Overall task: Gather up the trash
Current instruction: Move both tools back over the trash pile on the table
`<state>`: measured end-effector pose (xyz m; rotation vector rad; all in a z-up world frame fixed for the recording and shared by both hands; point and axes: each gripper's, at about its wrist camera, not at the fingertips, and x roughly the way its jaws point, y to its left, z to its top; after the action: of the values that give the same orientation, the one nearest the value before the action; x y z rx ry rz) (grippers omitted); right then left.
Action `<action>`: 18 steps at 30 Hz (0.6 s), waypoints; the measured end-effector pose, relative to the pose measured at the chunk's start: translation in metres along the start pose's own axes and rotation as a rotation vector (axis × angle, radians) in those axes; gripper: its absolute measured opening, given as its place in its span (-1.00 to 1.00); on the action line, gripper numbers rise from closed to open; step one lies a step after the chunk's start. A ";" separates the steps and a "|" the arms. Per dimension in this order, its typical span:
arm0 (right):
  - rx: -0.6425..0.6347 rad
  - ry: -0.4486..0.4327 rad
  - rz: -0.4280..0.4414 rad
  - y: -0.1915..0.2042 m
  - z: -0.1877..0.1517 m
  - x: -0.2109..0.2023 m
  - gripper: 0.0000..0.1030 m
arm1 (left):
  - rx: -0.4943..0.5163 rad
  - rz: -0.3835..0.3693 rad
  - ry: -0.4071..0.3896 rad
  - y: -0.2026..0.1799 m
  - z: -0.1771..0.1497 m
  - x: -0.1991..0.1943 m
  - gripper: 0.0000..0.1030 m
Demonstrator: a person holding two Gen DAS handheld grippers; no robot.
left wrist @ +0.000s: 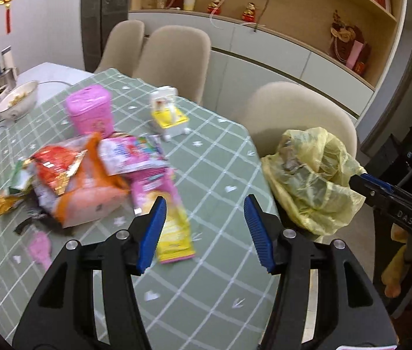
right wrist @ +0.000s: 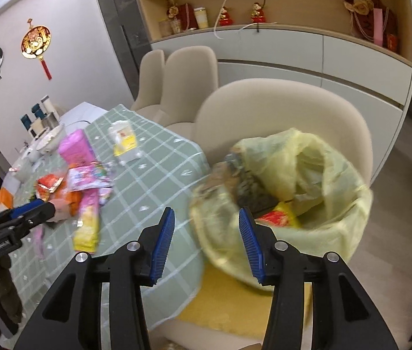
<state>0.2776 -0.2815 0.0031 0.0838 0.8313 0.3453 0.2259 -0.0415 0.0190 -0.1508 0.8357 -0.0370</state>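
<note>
Snack wrappers (left wrist: 89, 169) lie in a heap on the green checked tablecloth (left wrist: 220, 151). A yellow and pink wrapper (left wrist: 174, 227) lies nearest, just by my left gripper's left finger. My left gripper (left wrist: 206, 204) hangs open over the cloth with nothing between its fingers. A yellow trash bag (right wrist: 308, 180) sits open on a beige chair (right wrist: 278, 110) at the table's right end, with a red and yellow wrapper (right wrist: 278, 218) inside. My right gripper (right wrist: 206, 215) is open in front of the bag's near rim, holding nothing. In the left wrist view the right gripper (left wrist: 354, 179) sits at the trash bag's (left wrist: 313, 180) right edge.
A pink canister (left wrist: 91, 110) and a white and yellow box (left wrist: 168, 113) stand further back on the table. Bowls (left wrist: 19, 99) crowd the far left end. Two more beige chairs (left wrist: 174, 58) line the far side. A yellow cushion (right wrist: 220, 306) covers the chair seat under the bag.
</note>
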 end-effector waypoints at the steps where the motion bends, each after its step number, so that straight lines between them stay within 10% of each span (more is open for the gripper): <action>1: -0.007 0.003 0.000 0.008 -0.002 0.000 -0.15 | -0.006 0.006 -0.004 0.007 -0.003 -0.004 0.02; 18: -0.086 0.034 -0.022 0.150 -0.043 0.040 -0.15 | -0.122 0.108 0.006 0.155 -0.059 -0.045 0.02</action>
<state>0.2305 -0.1296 -0.0230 -0.0107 0.8490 0.3622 0.1473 0.1084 -0.0096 -0.2196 0.8511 0.1151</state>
